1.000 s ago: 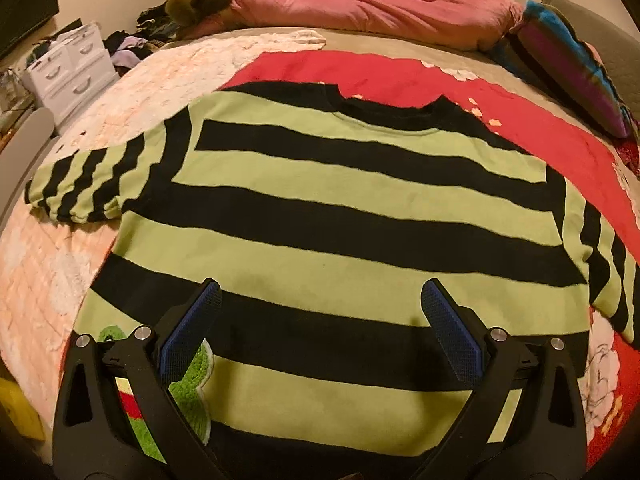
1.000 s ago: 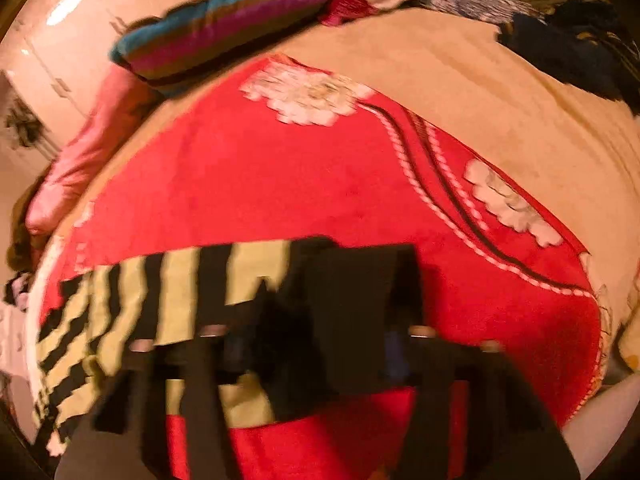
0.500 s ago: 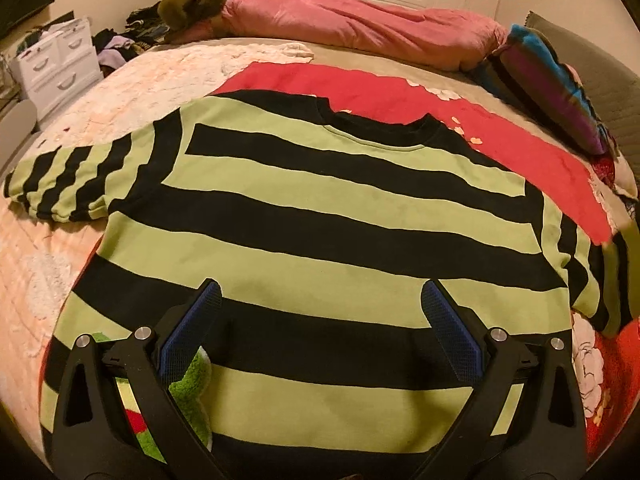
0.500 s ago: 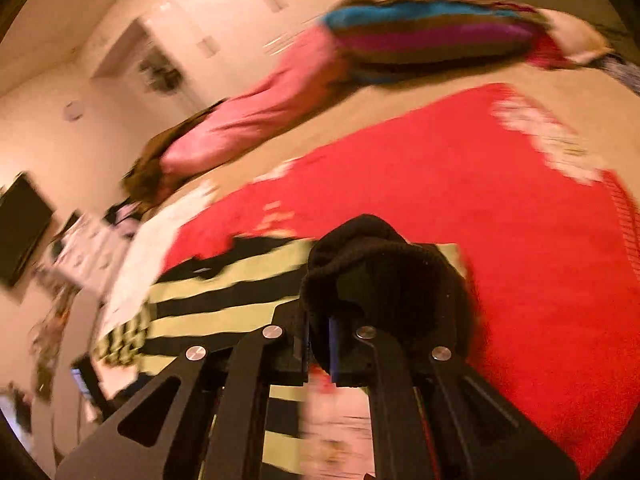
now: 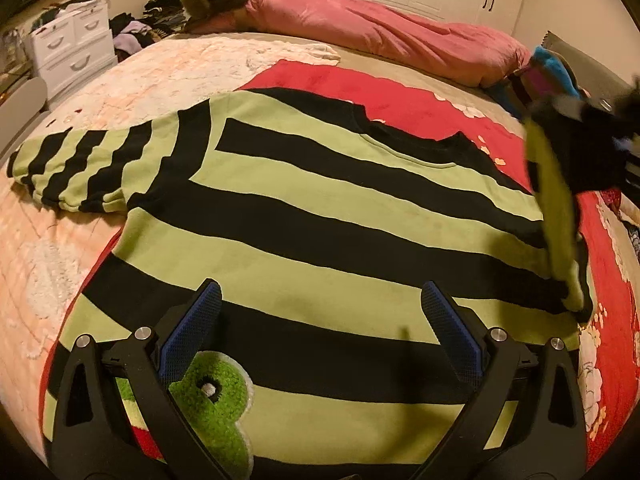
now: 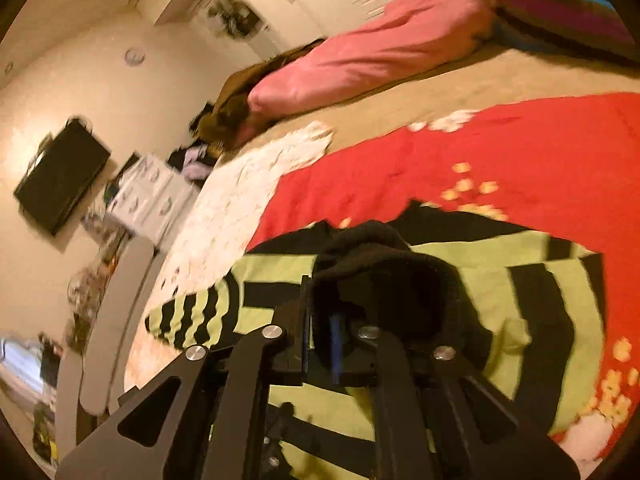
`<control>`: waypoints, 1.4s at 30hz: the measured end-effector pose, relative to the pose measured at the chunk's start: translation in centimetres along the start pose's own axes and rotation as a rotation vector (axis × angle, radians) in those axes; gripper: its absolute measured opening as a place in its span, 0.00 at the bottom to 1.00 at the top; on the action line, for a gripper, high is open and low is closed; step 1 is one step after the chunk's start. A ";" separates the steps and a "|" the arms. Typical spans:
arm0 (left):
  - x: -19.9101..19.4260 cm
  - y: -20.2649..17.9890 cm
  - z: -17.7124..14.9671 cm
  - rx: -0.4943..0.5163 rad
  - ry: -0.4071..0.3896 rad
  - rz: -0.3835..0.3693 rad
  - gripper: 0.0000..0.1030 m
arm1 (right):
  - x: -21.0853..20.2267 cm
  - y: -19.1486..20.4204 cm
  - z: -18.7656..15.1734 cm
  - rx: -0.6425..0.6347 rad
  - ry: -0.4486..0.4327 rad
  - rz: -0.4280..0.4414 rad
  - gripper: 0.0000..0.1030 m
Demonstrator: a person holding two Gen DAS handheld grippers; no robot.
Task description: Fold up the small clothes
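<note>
Pinching black sleeve cuff between right fingers

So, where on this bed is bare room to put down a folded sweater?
Free: the pale quilt left of the striped sweater, and the tan sheet strip between red blanket and pink duvet. Crowded: the clothes pile far left.

The sweater lies flat across the middle of the left wrist frame, on a blanket spread over the bed. One sleeve stretches to the left edge. At the right edge the other sleeve rises off the bed. A long pillow runs across the top, drawers at upper left.
</note>
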State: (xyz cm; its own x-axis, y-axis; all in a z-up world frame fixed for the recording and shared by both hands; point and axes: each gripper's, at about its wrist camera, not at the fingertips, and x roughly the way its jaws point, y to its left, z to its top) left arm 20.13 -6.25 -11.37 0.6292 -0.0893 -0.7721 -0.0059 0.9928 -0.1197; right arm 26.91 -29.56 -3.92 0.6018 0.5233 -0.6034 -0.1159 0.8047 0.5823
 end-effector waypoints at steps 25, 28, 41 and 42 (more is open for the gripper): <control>0.5 -0.5 -0.3 -0.012 0.022 -0.119 0.91 | 3.1 -4.6 -2.3 -0.157 0.102 -0.313 0.37; 0.6 -0.1 -0.2 -0.034 0.022 -0.115 0.91 | 6.0 -3.8 -2.6 -0.154 0.208 -0.203 0.30; 2.0 -0.6 1.0 -0.095 0.078 -0.232 0.91 | -3.0 -8.1 -4.0 -0.075 0.049 -0.233 0.45; 2.2 -0.7 1.4 -0.119 0.085 -0.270 0.91 | -3.8 -8.7 -4.4 -0.066 0.035 -0.249 0.46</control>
State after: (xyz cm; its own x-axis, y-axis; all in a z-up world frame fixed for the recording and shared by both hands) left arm 22.62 -7.06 -12.08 0.5528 -0.3602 -0.7514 0.0589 0.9164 -0.3960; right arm 22.10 -37.30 -9.07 0.5905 0.3155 -0.7428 -0.0198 0.9258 0.3775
